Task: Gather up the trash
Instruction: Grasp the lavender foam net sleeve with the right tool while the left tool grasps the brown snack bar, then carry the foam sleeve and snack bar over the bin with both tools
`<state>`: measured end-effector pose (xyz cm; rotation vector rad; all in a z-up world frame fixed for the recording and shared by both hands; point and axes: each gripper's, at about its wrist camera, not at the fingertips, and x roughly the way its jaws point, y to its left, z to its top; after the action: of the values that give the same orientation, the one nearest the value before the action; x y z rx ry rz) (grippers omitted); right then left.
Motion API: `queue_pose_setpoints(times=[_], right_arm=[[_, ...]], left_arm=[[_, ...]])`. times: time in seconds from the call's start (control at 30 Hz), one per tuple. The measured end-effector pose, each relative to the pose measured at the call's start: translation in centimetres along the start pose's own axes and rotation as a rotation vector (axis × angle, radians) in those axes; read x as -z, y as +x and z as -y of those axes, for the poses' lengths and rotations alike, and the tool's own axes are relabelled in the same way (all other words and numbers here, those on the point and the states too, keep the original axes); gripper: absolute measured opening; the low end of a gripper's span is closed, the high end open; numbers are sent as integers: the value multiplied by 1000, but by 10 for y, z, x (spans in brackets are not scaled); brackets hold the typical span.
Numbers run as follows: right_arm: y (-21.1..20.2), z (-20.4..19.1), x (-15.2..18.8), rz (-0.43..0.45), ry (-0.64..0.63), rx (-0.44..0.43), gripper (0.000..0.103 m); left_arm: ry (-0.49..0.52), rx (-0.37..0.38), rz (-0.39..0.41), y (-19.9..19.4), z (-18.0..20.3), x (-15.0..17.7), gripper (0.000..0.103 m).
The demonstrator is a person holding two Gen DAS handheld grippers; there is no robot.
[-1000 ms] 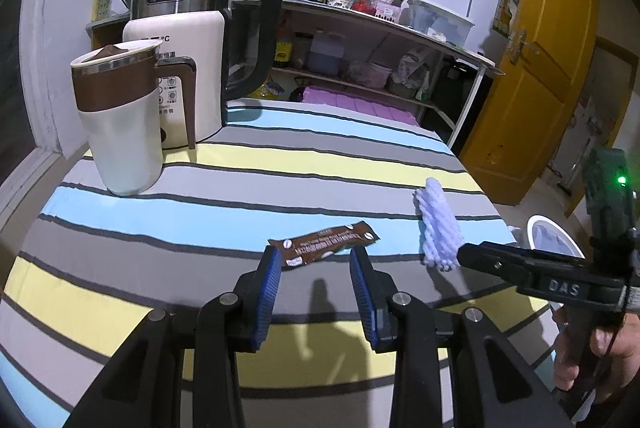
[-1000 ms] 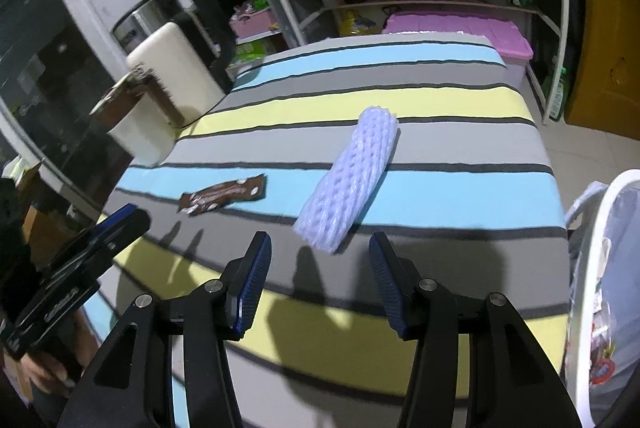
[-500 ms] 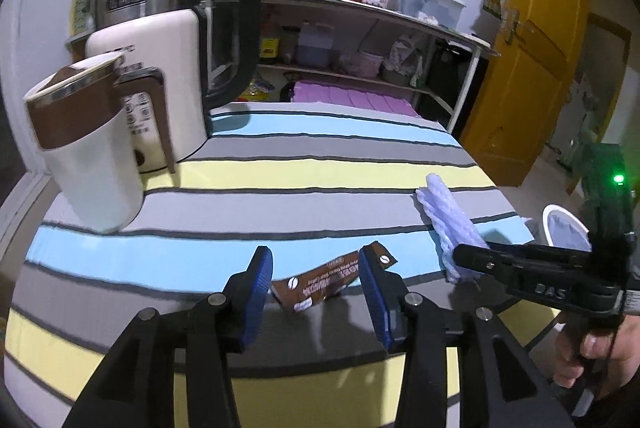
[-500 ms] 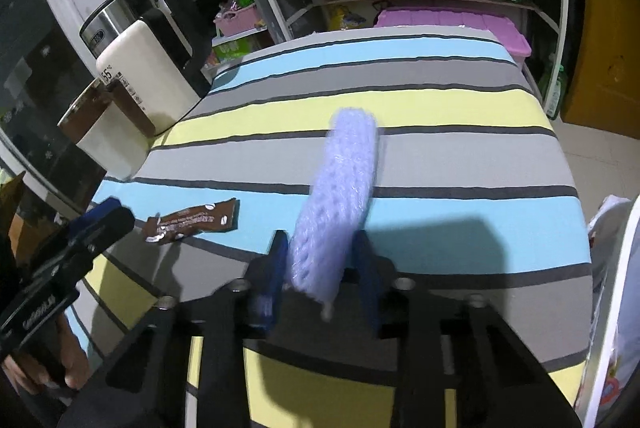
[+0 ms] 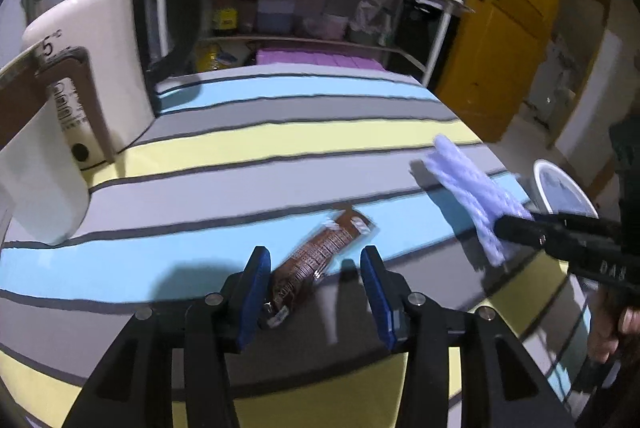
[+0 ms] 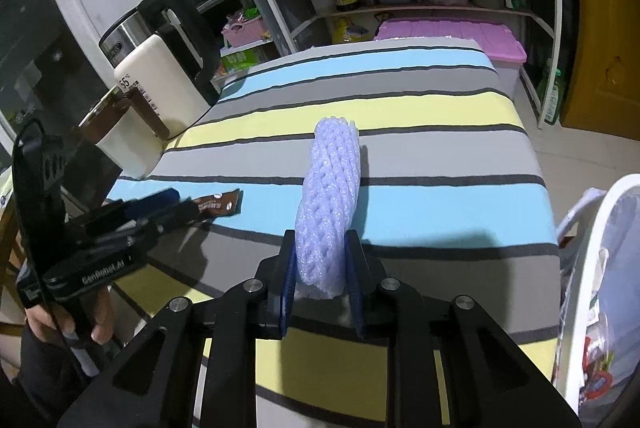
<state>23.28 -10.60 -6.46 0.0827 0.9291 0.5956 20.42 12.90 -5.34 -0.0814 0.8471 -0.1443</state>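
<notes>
On the striped table (image 6: 420, 108): your two pieces of trash lie toward the near edge, a brown wrapper (image 5: 320, 256) to the left and a lilac foam net sleeve (image 6: 332, 196) to the right.
Left gripper (image 5: 316, 292): your jaws are opening, wide apart, with the near end of the brown wrapper between them; its corner lies close against the left pad, but I cannot tell whether it touches.
Right gripper (image 6: 322, 280): your jaws are closing and the blue pads press both sides of the foam sleeve's near end; its far end points away across the stripes.
Far left: a cream kettle (image 6: 168, 84) and a brown-and-white mug (image 5: 36, 164) stand together.
Right of the table: a white bin (image 6: 592, 268) with a bag inside.
</notes>
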Motion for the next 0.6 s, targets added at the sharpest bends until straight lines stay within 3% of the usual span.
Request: queue_pose_setpoints(times=[0.17, 0.33, 0.5, 0.57, 0.6], right_arm=[[-7, 2, 4, 5, 5, -10, 23], [-14, 6, 9, 11, 16, -9, 23], [-21, 10, 11, 23, 21, -4, 23], [-22, 11, 11, 24, 23, -5, 23], [-22, 11, 11, 25, 22, -4, 23]], left_arm=[[32, 43, 5, -10, 16, 7, 47], [-42, -39, 11, -7, 15, 6, 47], [-127, -64, 15, -2, 14, 7, 47], [-125, -91, 10, 1, 18, 7, 42], [-122, -105, 4, 3, 20, 8, 34]])
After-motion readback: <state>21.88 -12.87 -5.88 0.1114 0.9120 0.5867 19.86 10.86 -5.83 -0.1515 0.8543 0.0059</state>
